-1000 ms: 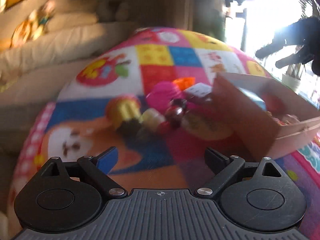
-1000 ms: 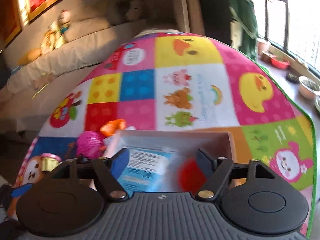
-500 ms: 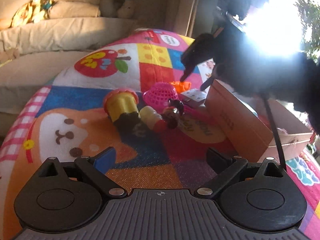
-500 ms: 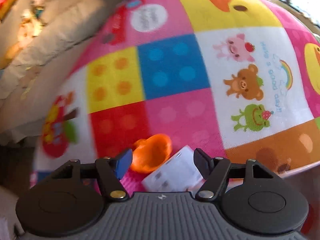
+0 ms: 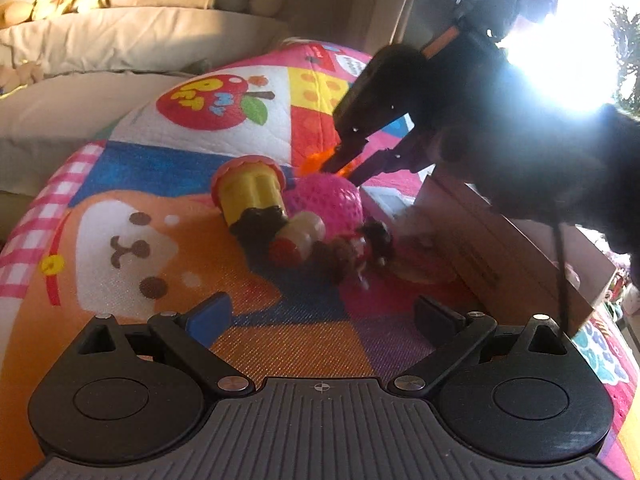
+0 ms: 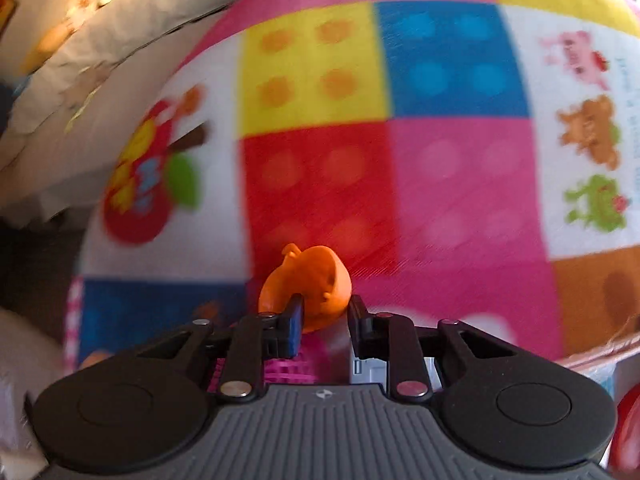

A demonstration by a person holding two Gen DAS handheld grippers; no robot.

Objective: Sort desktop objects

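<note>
- R gripper (image 6: 324, 314): my jaws are closing, narrow gap now, w/ the orange toy (image 6: 310, 286) between the fingertips. The blue-padded finger is against its left side; the other finger sits just beside its right edge. Can't tell if the pads are really pressing yet.
- From my L wrist view I see the same R gripper (image 5: 346, 166) coming in from upper right, tips angled down at the orange toy (image 5: 318, 162), which peeks out behind the pink mesh ball (image 5: 328, 202).
- Orange toy lies on the play mat (image 6: 320, 180), at the red/pink squares, on the far side of the toy heap.
- L gripper (image 5: 322, 314): jaws wide, nothing between them, only mat under the gap. It hangs short of the heap, apart from everything.
- Heap ahead of the L tips: yellow cup w/ pink rim (image 5: 250, 194) lying on its side, touching the pink mesh ball; a cream-and-red piece (image 5: 298, 238) and a dark blurry toy (image 5: 360, 248) just in front of those.
- Cardboard box (image 5: 496, 248) stands right of the heap, near side facing me; contents mostly hidden from here.
- In the R view, pink mesh and a white box (image 6: 370, 366) show low behind my fingers, partly covered.
- Cushions (image 5: 120, 40) past the mat's far edge, backlit glare top right.
</note>
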